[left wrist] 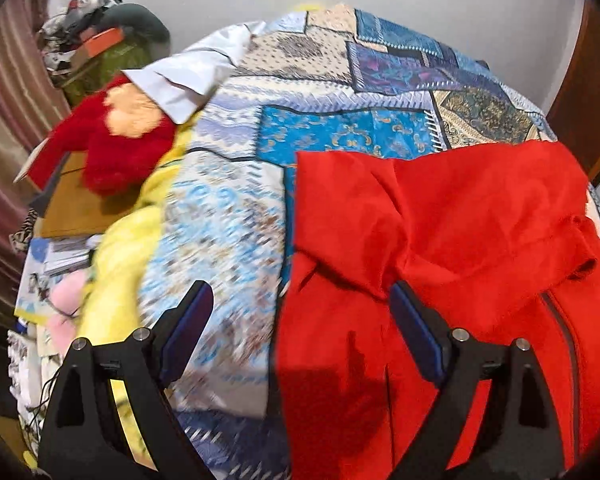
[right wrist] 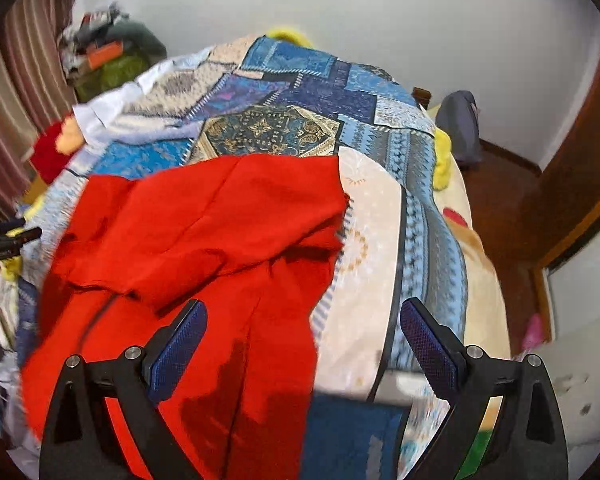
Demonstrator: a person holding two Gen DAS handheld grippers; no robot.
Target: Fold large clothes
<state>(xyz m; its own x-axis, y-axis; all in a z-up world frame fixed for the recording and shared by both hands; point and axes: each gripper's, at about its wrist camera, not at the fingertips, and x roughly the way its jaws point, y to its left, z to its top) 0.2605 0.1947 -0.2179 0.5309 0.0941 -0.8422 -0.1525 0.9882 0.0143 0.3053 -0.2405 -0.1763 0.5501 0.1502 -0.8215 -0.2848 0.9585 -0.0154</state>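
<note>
A large red garment [left wrist: 440, 220] [right wrist: 204, 232] lies crumpled on a bed with a blue patchwork bedspread [left wrist: 320, 80] [right wrist: 280, 120]. Its upper part is folded over itself, and a dark zip line runs down its front. My left gripper [left wrist: 300, 292] stands open above the garment's left edge, one finger over the red cloth and the other over the bedspread. My right gripper [right wrist: 304, 306] is open above the garment's right edge, its left finger over the cloth. Neither gripper has anything between its pads.
A red plush toy [left wrist: 116, 148] and a white cloth [left wrist: 188, 76] lie at the bed's far left, beside a yellow blanket [left wrist: 120, 248]. A pile of clutter [right wrist: 104, 60] sits by the striped curtain [right wrist: 16, 92]. A wooden door [right wrist: 580, 160] and floor are on the right.
</note>
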